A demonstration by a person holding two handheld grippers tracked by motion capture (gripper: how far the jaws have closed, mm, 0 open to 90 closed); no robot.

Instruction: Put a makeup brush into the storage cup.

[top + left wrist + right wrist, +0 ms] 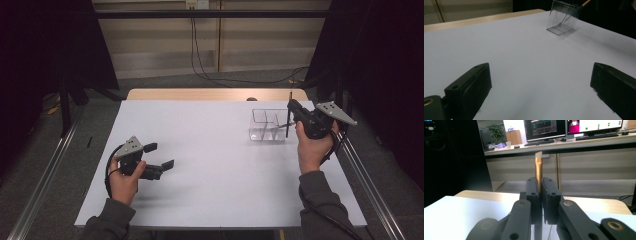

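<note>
A person holds a gripper in each hand over a white table (215,170). My right gripper (292,106) (540,185) is shut on a thin stick (287,127) (538,168) that stands nearly upright, its brown-gold upper end rising above the jaws. The stick's dark lower end hangs at the right end of a clear plastic box (267,125) (562,18) with a divider inside; I cannot tell whether it is inside. The stick's tip (586,3) shows beyond the box. My left gripper (160,155) (541,82) rests low at the table's left, open, with nothing between its jaws.
A wooden strip (215,94) borders the table's far edge. Metal rails (367,180) run along both sides of the table. Cables (200,65) lie on the floor beyond. In the right gripper view, a desk with monitors (574,127) stands in the background.
</note>
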